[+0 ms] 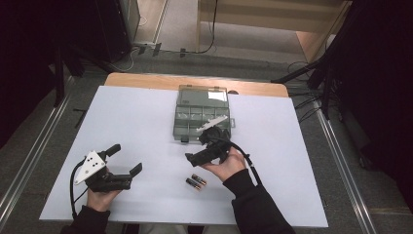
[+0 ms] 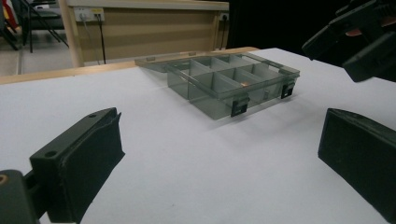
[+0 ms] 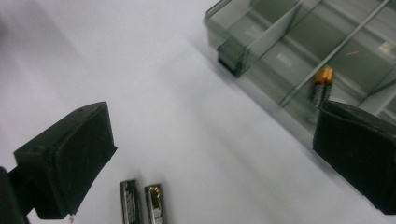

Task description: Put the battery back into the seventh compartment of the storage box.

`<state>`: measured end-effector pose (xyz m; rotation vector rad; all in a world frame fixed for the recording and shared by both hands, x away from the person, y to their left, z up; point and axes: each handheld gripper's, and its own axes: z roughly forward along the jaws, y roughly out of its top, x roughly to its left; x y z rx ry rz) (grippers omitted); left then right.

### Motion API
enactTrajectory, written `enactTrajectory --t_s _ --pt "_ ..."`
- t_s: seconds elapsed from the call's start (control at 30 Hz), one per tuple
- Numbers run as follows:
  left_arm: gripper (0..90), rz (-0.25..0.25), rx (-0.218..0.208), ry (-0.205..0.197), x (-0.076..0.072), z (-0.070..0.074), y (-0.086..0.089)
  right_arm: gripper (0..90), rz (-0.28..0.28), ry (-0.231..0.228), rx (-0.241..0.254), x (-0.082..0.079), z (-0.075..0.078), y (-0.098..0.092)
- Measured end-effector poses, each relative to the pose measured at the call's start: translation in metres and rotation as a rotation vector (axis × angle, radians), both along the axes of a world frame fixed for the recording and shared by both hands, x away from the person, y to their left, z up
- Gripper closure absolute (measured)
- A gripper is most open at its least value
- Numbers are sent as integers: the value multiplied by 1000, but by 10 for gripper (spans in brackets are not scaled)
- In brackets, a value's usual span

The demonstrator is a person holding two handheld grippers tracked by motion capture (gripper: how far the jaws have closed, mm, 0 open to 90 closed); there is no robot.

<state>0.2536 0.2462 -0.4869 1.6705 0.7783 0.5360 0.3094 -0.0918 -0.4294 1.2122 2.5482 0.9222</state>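
Here the clear divided box (image 1: 202, 114) lies open mid-table with one battery (image 3: 323, 86) in a near compartment, two more batteries (image 1: 196, 181) lie side by side before you, no label readable, and your right gripper (image 1: 208, 147) and left gripper (image 1: 127, 160) both gape wide, empty.

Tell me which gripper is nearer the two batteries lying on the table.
Right. The right gripper hovers just above and behind the two batteries, jaws open. The left gripper sits well off to their left, also open.
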Motion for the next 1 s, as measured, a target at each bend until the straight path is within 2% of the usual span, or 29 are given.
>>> enactTrajectory --t_s 0.2,0.33,0.47,0.53,0.67,0.83,0.87,0.9,1.0 --pt "0 0 1 0 0 0 0 0 71 44 -97 -7 -9 8" --pt "0 -1 0 3 0 0 0 0 117 100 -176 -9 -18 10" --pt "0 0 2 1 0 0 0 10 142 125 -215 -12 -24 11" --pt "0 1 2 1 0 0 0 96 162 135 -227 -13 -25 12" --pt "0 1 -3 4 0 0 0 261 195 185 -252 -17 -29 14" --pt "0 0 -1 2 0 0 0 405 222 199 -281 -19 -34 17" --pt "0 0 -1 2 0 0 0 405 222 199 -281 -19 -34 17" --pt "0 0 2 2 0 0 0 457 231 210 -291 -19 -35 17" --pt "0 2 -1 2 0 0 0 514 241 231 -298 -19 -37 18"
